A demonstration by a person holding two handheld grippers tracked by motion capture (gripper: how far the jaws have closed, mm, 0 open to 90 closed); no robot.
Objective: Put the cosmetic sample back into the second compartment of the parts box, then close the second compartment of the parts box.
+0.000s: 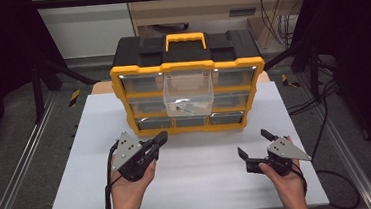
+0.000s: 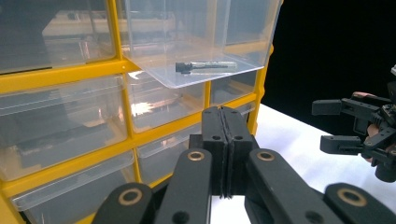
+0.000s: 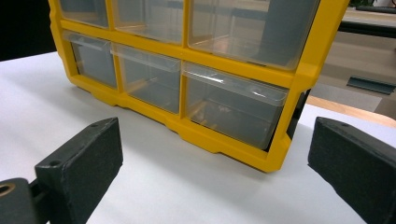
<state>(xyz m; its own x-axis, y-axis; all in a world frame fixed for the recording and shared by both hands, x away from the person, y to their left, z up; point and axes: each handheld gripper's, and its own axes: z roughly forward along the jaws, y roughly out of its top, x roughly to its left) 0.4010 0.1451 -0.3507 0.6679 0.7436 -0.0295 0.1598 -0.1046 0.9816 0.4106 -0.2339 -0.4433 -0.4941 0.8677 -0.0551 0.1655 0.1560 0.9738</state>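
Note:
A yellow and black drawer organizer stands at the back of the white table. Its top middle clear drawer is pulled out toward me, and a small clear vial with a black cap lies inside. My left gripper is low in front of the organizer's left half, jaws pressed together with nothing between them. My right gripper rests on the table at the front right, jaws wide apart and empty; in the right gripper view its pads frame the organizer's lower right corner.
The organizer's other clear drawers are pushed in. A yellow carry handle sits on its black lid. The white table ends near my forearms; metal rails and cables run along both sides.

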